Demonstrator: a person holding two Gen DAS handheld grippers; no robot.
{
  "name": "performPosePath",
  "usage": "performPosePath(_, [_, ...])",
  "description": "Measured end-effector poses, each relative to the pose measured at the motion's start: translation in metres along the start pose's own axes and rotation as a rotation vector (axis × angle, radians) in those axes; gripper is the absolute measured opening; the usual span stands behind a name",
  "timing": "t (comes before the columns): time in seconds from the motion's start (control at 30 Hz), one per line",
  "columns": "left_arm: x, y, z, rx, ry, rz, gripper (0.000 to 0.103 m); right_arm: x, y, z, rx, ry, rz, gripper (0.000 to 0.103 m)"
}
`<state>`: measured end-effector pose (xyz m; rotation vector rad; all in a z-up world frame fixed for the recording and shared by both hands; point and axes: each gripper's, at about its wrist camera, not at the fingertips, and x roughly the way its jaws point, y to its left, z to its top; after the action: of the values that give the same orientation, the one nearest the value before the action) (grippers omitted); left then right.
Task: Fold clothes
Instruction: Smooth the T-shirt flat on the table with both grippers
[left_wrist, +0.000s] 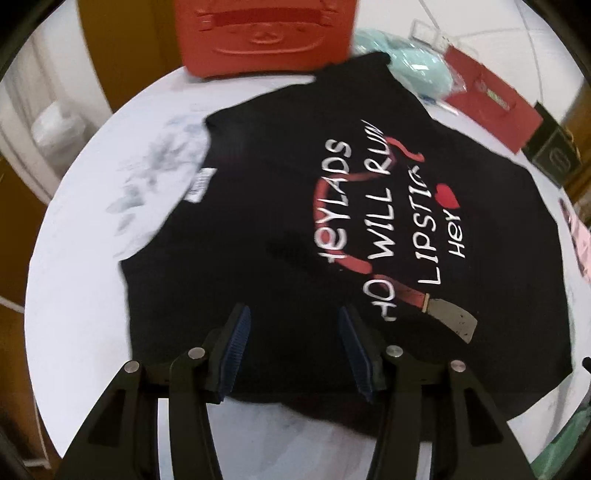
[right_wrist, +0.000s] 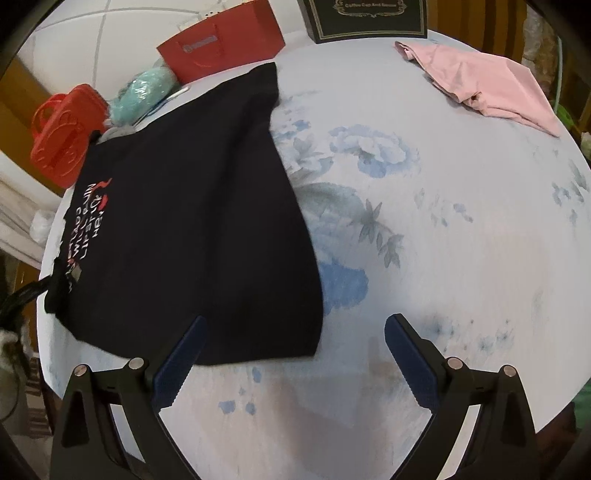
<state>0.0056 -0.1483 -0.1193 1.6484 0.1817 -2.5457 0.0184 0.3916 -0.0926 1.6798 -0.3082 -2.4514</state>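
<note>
Centre of left-wrist frame: black tee (left_wrist: 295, 206) flat on desk (left_wrist: 92, 240), print up, sleeves apparently tucked in. Left fingers (left_wrist: 293, 347) part-open over near hem, gripping nothing. Right fingers (right_wrist: 291, 354) wide apart, empty, astride tee's lower-right corner, prob. lined up for grasp.

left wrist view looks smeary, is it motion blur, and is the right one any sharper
Left wrist view: the shirt lettering and far clutter are smeared, likely motion; strong fisheye curve. Right wrist view: somewhat crisper, the tablecloth flowers readable, its far edge bowed by the lens.
</note>
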Motion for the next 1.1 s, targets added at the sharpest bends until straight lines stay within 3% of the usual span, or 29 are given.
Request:
performPosePath(0.17, [0.027, -0.012, -0.001, -0.006, 0.059, 0.051, 0.051, 0.0, 0.002, -0.012, -0.02, 0.004, 0.009, 0.099])
performPosePath(0.4, [0.022, -0.017, -0.007, 0.011, 0.034, 0.098, 0.058, 0.02, 0.013, -0.009, -0.053, 0.038, 0.008, 0.099])
performPosePath(0.63, [0.018, -0.01, -0.011, -0.024, 0.001, 0.061, 0.064, 0.041, 0.033, -0.007, -0.083, 0.075, -0.082, 0.095])
performPosePath(0.73, [0.016, -0.011, -0.013, -0.035, -0.013, 0.056, 0.06, 0.045, 0.038, -0.006, -0.074, 0.085, -0.127, 0.096])
performPosePath(0.83, [0.012, -0.01, -0.015, -0.054, -0.021, 0.069, 0.037, 0.054, 0.05, -0.006, -0.127, 0.119, -0.203, 0.099])
performPosePath(0.87, [0.012, -0.008, -0.015, -0.06, -0.018, 0.064, 0.026, 0.056, 0.053, -0.006, -0.131, 0.129, -0.224, 0.097])
performPosePath(0.93, [0.018, 0.001, -0.01, -0.062, -0.01, 0.039, 0.024, 0.05, 0.053, -0.006, -0.098, 0.125, -0.226, 0.079])
performPosePath(0.97, [0.018, 0.002, -0.009, -0.055, -0.007, 0.025, 0.024, 0.046, 0.054, -0.005, -0.092, 0.117, -0.224, 0.064])
performPosePath(1.07, [0.011, 0.006, -0.005, -0.074, -0.005, -0.06, 0.026, 0.042, 0.05, -0.005, -0.076, 0.12, -0.191, 0.061])
performPosePath(1.1, [0.006, 0.007, -0.002, -0.081, -0.015, -0.079, 0.037, 0.042, 0.048, -0.004, -0.071, 0.122, -0.178, 0.061])
